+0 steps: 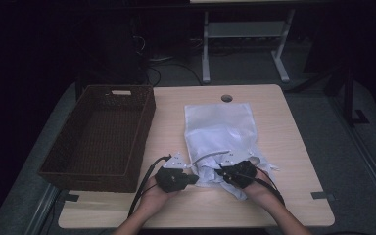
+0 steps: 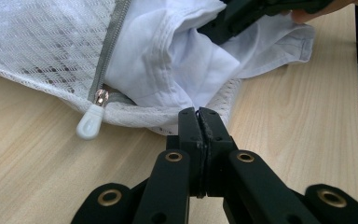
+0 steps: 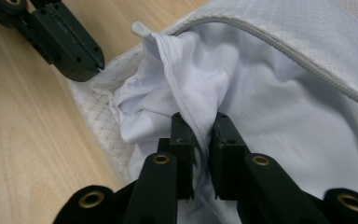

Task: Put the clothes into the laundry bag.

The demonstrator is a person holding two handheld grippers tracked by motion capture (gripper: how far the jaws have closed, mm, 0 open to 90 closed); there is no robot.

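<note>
On the wooden surface (image 1: 166,112) I see a white mesh bag (image 1: 218,125) lying flat, near the middle and a bit to the right. Its open end faces me. A white cloth (image 2: 168,60) is stuffed in that open end and part of it sticks out.

My left gripper (image 2: 199,122) sits at the near left corner of the bag's mouth. Its fingers are pressed tight together, and a bit of the mesh edge is pinched between them. Just beside them, the grey zipper (image 2: 112,42) runs along the bag and ends in a white pull tab (image 2: 89,123) that rests on the wood.

My right gripper (image 3: 200,128) is at the mouth of the bag too, just to the right of the left one. Its fingers are narrow, with a fold of the white cloth caught between them. The pads press on the cloth seam. In the right gripper view I can see my left gripper (image 3: 74,51) near the top left, touching the bag's edge.

Off to the left stands a dark brown woven basket (image 1: 100,134). It has a small pale patch on its far wall, but I cannot read any words on it. I see no brand or writing on the bag or the cloth.
</note>
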